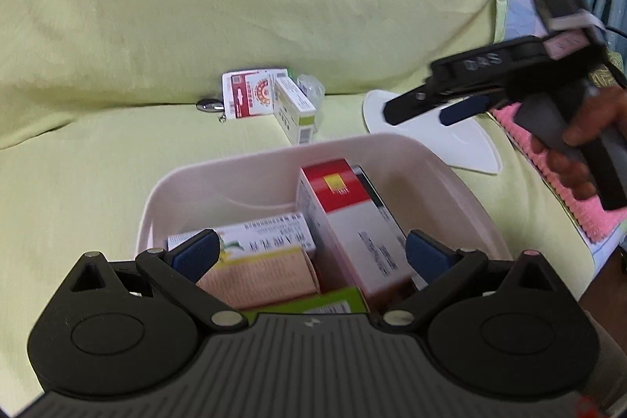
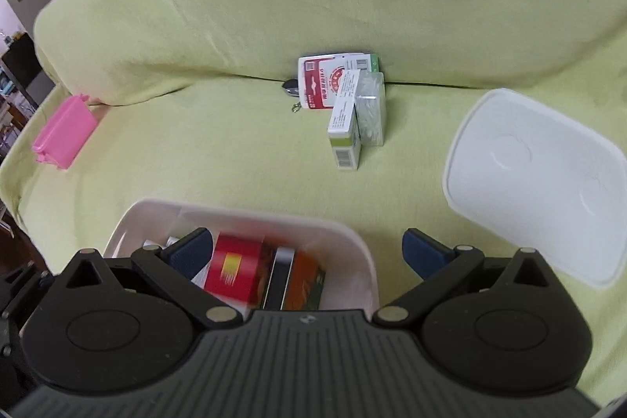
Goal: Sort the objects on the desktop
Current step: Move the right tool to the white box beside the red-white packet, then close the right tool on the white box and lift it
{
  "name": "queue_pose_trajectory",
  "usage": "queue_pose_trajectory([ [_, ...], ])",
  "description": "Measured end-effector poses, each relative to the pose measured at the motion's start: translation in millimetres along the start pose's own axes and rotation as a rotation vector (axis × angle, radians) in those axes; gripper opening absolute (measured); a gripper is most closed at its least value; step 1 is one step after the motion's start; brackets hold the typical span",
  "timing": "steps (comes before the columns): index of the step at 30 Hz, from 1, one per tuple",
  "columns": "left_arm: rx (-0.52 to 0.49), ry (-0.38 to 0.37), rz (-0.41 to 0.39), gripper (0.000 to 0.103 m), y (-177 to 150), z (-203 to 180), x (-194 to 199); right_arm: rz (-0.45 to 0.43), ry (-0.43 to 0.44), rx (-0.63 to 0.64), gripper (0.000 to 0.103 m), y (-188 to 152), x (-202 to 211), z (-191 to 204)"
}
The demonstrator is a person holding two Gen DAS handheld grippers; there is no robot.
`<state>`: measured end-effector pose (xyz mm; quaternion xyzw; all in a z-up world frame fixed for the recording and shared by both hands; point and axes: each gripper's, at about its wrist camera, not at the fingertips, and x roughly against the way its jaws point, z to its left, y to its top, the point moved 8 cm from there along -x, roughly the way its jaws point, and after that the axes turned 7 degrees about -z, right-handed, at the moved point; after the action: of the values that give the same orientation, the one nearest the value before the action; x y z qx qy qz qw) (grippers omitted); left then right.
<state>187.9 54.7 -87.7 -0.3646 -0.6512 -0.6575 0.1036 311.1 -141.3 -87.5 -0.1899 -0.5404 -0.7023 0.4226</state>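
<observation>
Both grippers hover over the half-filled bin, jaws spread and empty.

Left to right on the sofa: pink pouch (image 2: 62, 132), bin (image 2: 345, 234) holding a red box (image 2: 235, 271) (print too blurred to read), barcoded box (image 2: 345, 128), white lid (image 2: 537, 190).

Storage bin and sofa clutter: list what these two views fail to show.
- Bin floor and lower boxes: left wrist view, covered by the red-topped box and the left hand-held gripper.
- Bin near edge: right wrist view, behind the right hand-held gripper.
- Print on the green-and-white box: too small.
- Key fob: mostly behind the red-and-white packet.
</observation>
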Motion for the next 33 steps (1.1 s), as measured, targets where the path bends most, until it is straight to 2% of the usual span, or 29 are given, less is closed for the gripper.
queue_pose_trajectory([
  [8,0.016,0.006,-0.006,0.101,13,24,-26,0.098,-0.014,0.009,0.1,38,-77,-5],
  [10,0.015,0.007,-0.005,0.101,15,29,-32,0.115,-0.037,0.033,0.093,44,-96,-6],
  [13,0.015,0.01,-0.003,0.101,17,35,-39,0.135,-0.084,0.045,0.091,53,-122,-12],
  [21,0.035,0.013,0.012,0.101,16,46,-56,0.206,-0.141,-0.032,0.087,60,-171,-32],
  [23,0.04,0.01,0.014,0.101,16,47,-60,0.22,-0.136,-0.038,0.075,60,-180,-34],
  [25,0.04,0.008,0.016,0.101,16,47,-62,0.235,-0.123,-0.024,0.041,57,-186,-34],
  [26,0.039,0.008,0.016,0.101,16,47,-62,0.243,-0.117,-0.008,0.035,55,-188,-34],
  [27,0.038,0.006,0.016,0.101,17,47,-62,0.25,-0.111,0.008,0.031,54,-190,-34],
  [33,0.038,0.003,0.019,0.101,17,46,-61,0.28,-0.054,0.141,0.023,40,-174,-26],
])
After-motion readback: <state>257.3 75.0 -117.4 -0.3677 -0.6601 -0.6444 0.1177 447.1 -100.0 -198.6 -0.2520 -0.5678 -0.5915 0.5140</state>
